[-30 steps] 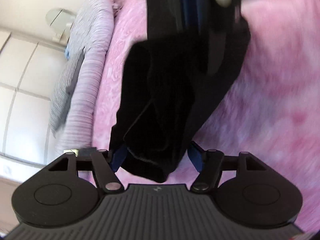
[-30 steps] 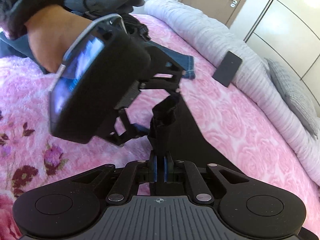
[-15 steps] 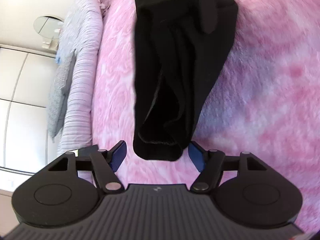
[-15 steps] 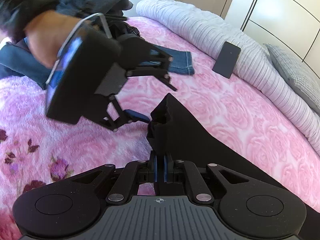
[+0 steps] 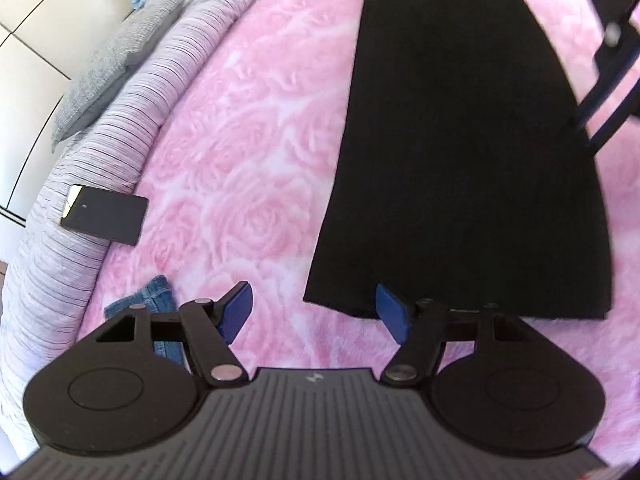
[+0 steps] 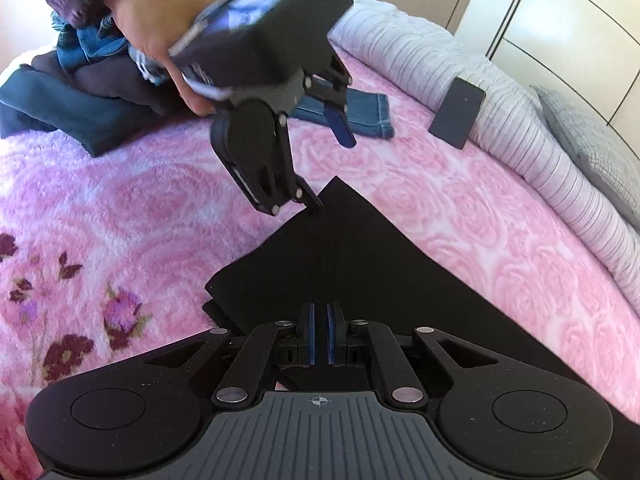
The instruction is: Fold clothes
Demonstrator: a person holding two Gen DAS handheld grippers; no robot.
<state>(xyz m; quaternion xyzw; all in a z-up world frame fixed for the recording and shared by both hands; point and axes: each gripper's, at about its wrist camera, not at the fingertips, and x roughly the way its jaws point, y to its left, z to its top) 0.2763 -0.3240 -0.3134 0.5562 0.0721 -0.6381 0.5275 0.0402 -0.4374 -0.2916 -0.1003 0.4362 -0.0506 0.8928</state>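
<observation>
A black garment (image 5: 460,152) lies flat on the pink rose-patterned blanket (image 5: 248,200), folded lengthwise. In the left wrist view my left gripper (image 5: 316,308) is open and empty, its blue pads just off the garment's near edge. In the right wrist view the garment (image 6: 360,264) spreads ahead, and my right gripper (image 6: 320,340) is shut on its near edge. The left gripper (image 6: 332,164) shows there too, held by a hand above the garment's far corner, jaws apart.
A pile of dark clothes (image 6: 80,96) lies at the back left of the bed. Blue jeans (image 6: 360,114) lie behind the left gripper. A dark phone (image 6: 458,114) leans on the striped lilac bolster (image 6: 540,168). Wardrobe doors stand beyond.
The left gripper has let go of the black garment, which has dropped from hanging to lying flat on the blanket. The left gripper has drawn back off it. The right gripper stays shut.
</observation>
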